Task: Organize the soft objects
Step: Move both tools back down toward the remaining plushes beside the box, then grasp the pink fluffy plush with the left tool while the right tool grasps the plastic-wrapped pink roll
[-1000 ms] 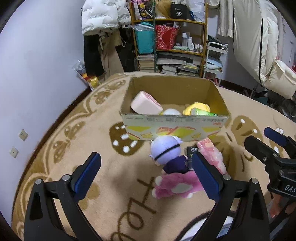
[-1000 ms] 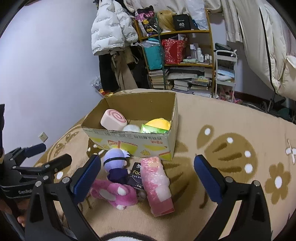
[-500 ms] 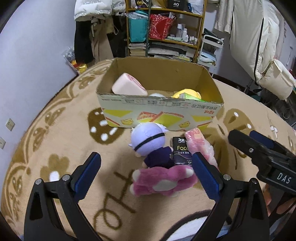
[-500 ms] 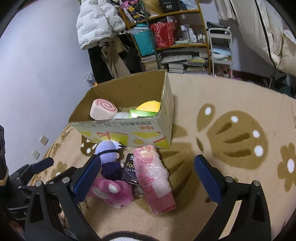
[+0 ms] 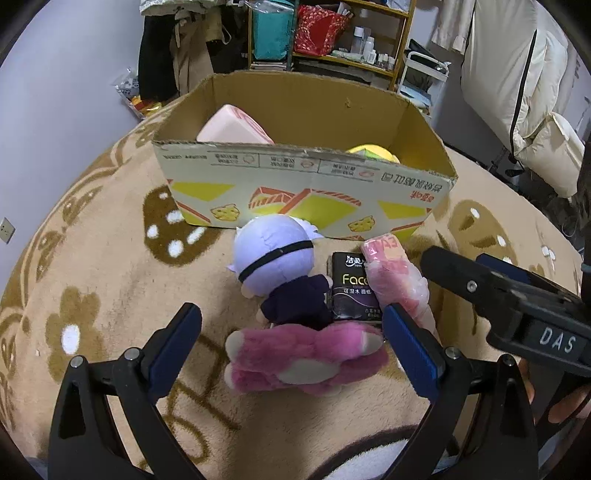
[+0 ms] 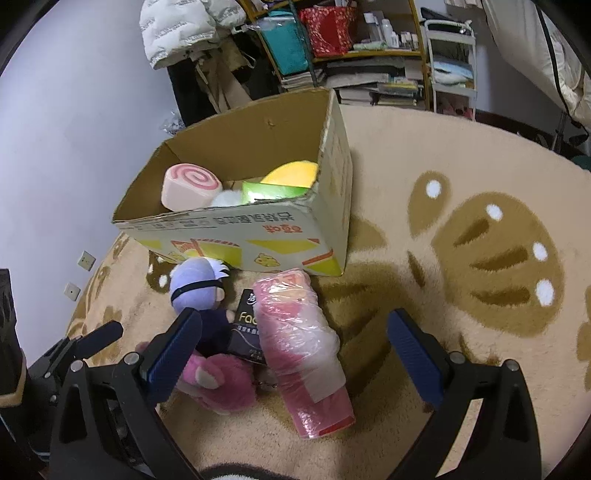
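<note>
left tool [image 5: 291, 339]: spread wide over the fuzzy pink plush toy [image 5: 306, 360]
right tool [image 6: 293, 345]: spread too, over the plastic-wrapped pink roll [image 6: 303, 347]
open cardboard box [image 5: 303, 184]: right behind them on the beige rug [image 5: 110, 295]

Even, fairly dim indoor light fills both views, brightest on the lilac wall [image 6: 85, 122] left of the cardboard box [image 5: 306, 184]. The box casts a soft shadow onto the carpet [image 6: 461, 166] on its right side and along its front. Glare shows on the plastic-wrapped pink roll [image 6: 299, 339] in front of the box. Focus is sharp around the box. Fisheye bending curves the carpet and the shelf [image 5: 351, 33] behind the box, and black corners frame both pictures.
</note>
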Available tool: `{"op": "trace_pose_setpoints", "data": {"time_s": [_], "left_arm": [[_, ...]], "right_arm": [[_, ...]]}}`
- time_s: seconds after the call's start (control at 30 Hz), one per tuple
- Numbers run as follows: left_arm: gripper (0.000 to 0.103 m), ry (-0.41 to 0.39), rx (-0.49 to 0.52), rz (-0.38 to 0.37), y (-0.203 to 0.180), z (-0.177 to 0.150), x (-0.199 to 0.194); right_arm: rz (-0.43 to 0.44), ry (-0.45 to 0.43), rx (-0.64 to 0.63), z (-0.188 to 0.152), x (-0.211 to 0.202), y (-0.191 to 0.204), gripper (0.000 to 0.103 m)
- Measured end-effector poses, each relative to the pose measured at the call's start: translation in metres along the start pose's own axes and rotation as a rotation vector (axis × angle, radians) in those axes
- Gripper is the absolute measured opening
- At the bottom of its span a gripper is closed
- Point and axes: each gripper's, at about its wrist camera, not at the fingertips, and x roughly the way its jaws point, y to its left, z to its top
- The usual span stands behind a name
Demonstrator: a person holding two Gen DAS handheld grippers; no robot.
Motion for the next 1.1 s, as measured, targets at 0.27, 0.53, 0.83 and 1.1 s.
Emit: {"op": "trace_pose_setpoints", "data": {"time_s": [0.27,0.53,0.83,1.1], "left_arm": [[0.098,0.047,0.023,-0.009,-0.010,-0.004,0.021],[0.098,0.050,0.048,0.042,-0.016,-0.005,0.030],[0.098,0.055,0.088,0.082,-0.022,-0.009,0.038],[0.098,0.079,0.070,0.071,-0.018,-0.010,0.043]], "right_arm": [[0.009,0.049,0.026,0.000,0.017,-0.005,0.102],[0.004,0.103,0.046,-0.002,0.032,-0.011,0.102],[-0.001,0.160,0.037,-0.009,0.048,-0.010,0.100],[-0.009,0.216,0.027,-0.014,0.062,-0.008,0.075]]}}
